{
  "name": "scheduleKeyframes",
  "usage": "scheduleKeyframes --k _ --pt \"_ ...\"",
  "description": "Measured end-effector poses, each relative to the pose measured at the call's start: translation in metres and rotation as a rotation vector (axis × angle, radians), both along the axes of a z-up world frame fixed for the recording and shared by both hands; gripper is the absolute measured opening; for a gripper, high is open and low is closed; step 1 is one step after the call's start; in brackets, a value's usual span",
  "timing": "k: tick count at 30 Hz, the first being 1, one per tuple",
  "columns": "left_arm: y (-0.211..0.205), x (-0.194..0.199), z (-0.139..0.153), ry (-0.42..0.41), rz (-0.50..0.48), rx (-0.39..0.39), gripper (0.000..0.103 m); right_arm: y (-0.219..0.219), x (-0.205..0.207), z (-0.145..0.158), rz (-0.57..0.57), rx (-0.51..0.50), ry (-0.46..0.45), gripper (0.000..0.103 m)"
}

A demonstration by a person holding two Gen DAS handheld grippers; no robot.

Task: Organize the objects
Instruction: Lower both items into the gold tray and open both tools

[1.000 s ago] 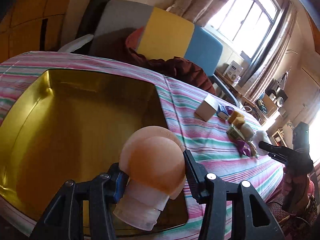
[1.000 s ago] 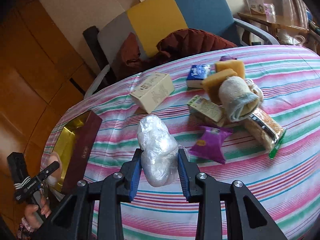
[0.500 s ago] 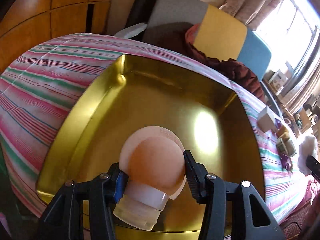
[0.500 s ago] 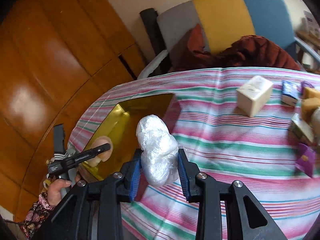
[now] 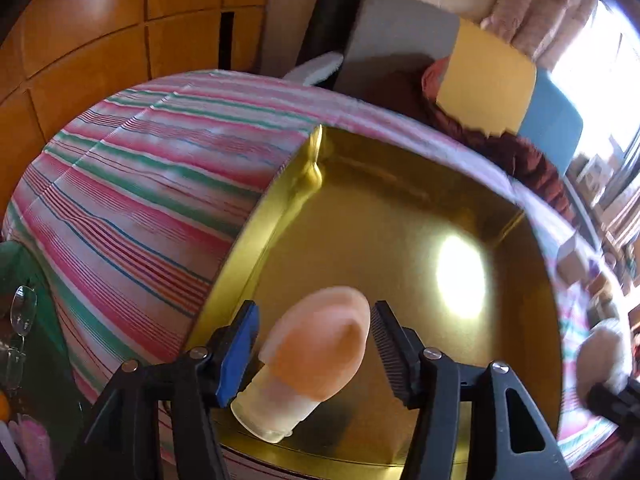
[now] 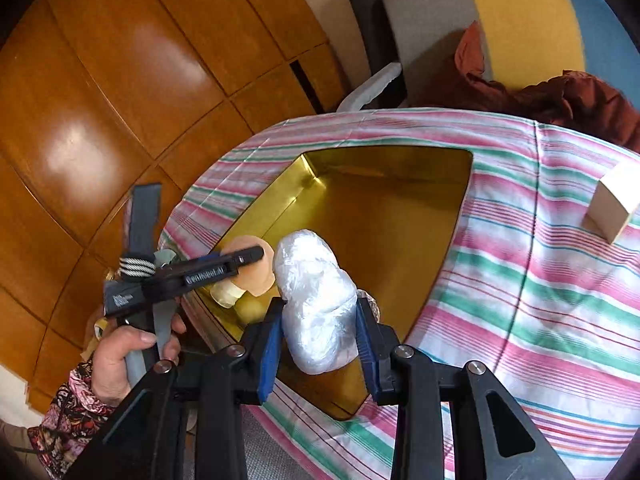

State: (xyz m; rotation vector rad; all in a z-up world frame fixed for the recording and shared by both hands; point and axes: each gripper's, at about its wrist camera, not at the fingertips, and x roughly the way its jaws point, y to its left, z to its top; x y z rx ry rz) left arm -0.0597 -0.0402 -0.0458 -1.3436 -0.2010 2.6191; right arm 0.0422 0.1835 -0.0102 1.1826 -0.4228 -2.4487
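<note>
A gold metal tray [image 5: 400,216] lies on the striped tablecloth; it also shows in the right wrist view [image 6: 400,208]. My left gripper [image 5: 314,344] is open, its fingers spread clear of a peach-coloured lidded bottle [image 5: 316,360] that rests tilted in the tray's near corner; the bottle shows in the right wrist view [image 6: 250,268] too. My right gripper [image 6: 318,332] is shut on a bundle wrapped in clear plastic [image 6: 316,300] and holds it over the tray's near edge, just right of the left gripper [image 6: 192,272].
A cream box [image 6: 616,208] stands on the cloth to the right of the tray. A chair with grey, yellow and blue cushions [image 6: 516,24] and a dark red cloth [image 6: 560,96] stands behind the table. Wooden wall panels [image 6: 120,80] are on the left.
My left gripper has opened and let go of the peach bottle, which now lies in the tray. My right gripper has carried the plastic bundle left, over the tray.
</note>
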Motion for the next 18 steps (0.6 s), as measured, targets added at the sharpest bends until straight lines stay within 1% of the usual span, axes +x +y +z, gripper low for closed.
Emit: scheduleKeyframes --k 4,6,8,11,15,18 --pt "-0.025 0.006 0.019 0.055 0.11 0.144 0.059 -0.017 -0.01 -0.013 0.028 0.016 -0.041 0.035" --pt "-0.037 0.008 0.026 0.08 0.172 0.181 0.06 -0.027 -0.017 -0.021 0.043 0.024 -0.059 0.035" --pt "-0.043 0.013 0.031 0.099 0.217 0.202 0.06 -0.038 -0.024 -0.028 0.058 0.032 -0.074 0.035" --pt "-0.048 0.017 0.039 0.122 0.253 0.222 0.061 -0.057 -0.036 -0.035 0.083 0.04 -0.09 0.035" --pt "-0.049 0.017 0.046 0.148 0.261 0.233 0.061 -0.08 -0.05 -0.045 0.102 0.067 -0.104 0.035" --pt "-0.045 0.018 0.048 0.151 0.249 0.236 0.061 -0.09 -0.059 -0.055 0.096 0.077 -0.129 0.037"
